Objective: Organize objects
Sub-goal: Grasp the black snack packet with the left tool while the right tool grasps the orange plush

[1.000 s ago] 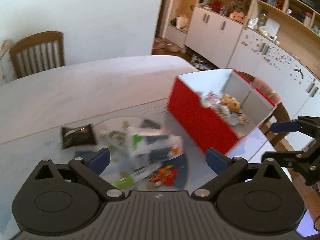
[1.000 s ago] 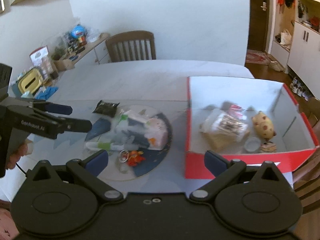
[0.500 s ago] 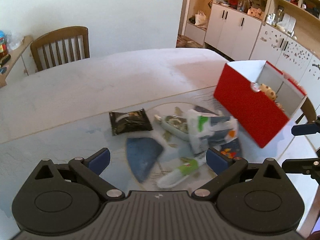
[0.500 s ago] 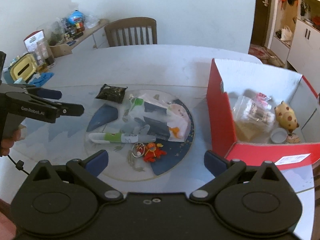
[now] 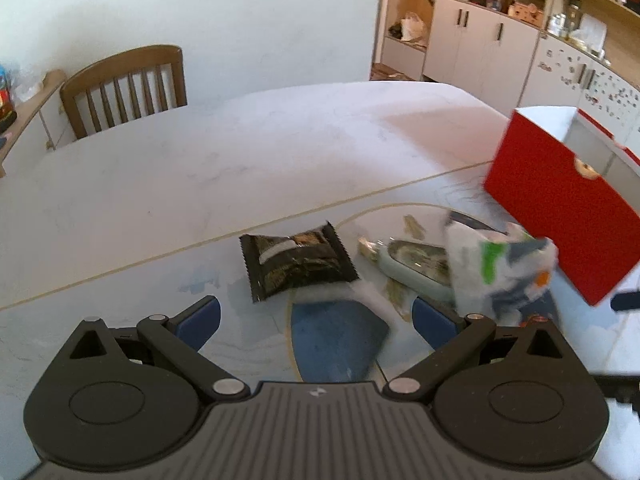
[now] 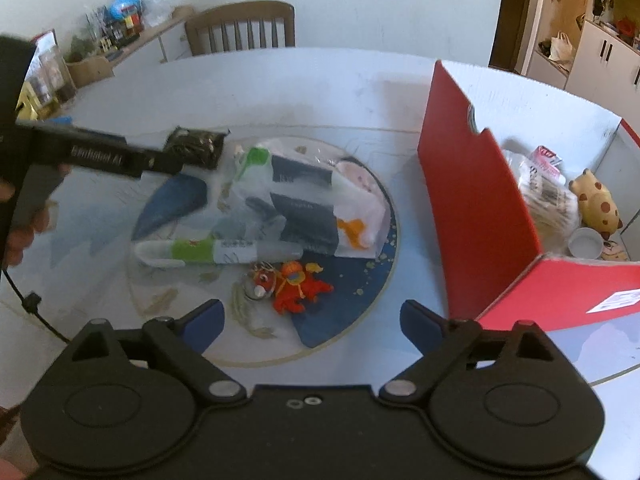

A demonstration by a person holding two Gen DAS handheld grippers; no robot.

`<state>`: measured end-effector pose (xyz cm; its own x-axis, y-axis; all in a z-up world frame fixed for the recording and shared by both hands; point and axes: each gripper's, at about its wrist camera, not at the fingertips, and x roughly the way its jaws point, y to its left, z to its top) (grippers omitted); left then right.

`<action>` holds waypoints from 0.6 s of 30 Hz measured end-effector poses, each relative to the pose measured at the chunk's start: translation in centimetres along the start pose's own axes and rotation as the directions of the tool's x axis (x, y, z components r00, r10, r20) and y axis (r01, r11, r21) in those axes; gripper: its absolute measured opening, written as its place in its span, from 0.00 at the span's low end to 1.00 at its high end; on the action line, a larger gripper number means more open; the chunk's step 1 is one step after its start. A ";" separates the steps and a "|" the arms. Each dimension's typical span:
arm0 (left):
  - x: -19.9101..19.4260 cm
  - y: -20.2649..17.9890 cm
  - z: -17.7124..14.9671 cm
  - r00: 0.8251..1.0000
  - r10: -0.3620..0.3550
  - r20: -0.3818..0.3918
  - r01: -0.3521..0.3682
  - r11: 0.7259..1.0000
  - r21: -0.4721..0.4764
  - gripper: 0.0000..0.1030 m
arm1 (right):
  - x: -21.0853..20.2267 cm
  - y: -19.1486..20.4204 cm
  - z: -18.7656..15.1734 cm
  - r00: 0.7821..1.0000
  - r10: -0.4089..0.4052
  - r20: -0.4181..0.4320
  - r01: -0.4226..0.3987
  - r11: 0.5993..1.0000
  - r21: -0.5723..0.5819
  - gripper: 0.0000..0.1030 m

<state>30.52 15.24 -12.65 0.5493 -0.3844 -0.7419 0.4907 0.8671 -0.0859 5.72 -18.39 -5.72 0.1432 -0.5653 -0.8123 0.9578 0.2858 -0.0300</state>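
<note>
A black snack packet [image 5: 298, 264] lies on the table just ahead of my open, empty left gripper [image 5: 316, 314]; it also shows in the right wrist view [image 6: 196, 146]. A white printed bag [image 6: 308, 204], a white-and-green tube [image 6: 216, 251] and a red-orange toy keychain [image 6: 294, 286] lie on a round glass plate [image 6: 372, 292]. My right gripper [image 6: 312, 316] is open and empty, just short of the keychain. A red box [image 6: 476, 208] at the right holds a wrapped packet [image 6: 540, 188], a spotted figurine [image 6: 598, 204] and a small white cup [image 6: 585, 242].
A wooden chair [image 5: 124, 88] stands at the table's far side. A side shelf with clutter [image 6: 100, 36] is at the far left. White cabinets [image 5: 500, 40] line the back right. The left gripper's body [image 6: 100, 154] reaches over the plate's left side.
The left gripper has swung left and drawn closer to the black packet. The right gripper has moved left and forward over the plate; the red box now sits further right in both views.
</note>
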 end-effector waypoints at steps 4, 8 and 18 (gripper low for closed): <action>1.9 0.3 0.8 0.999 0.041 -0.003 -0.041 0.999 0.009 0.99 | 1.0 0.0 0.0 1.000 -0.007 -0.017 0.007 1.000 -0.007 0.88; 3.5 0.4 1.5 0.997 0.073 -0.008 -0.073 0.997 0.012 0.99 | 1.8 -0.1 0.0 0.999 -0.013 -0.031 0.013 1.000 -0.012 0.86; 6.1 0.3 2.7 0.994 0.106 -0.030 -0.106 0.994 0.003 0.99 | 3.6 0.3 0.2 0.998 -0.006 -0.055 0.004 0.999 -0.047 0.79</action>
<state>35.83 12.28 -15.46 0.5777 -0.2808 -0.7665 0.4320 0.9019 -0.0048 6.60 -20.47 -8.55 0.1232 -0.5235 -0.8431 0.9455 0.3200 -0.0606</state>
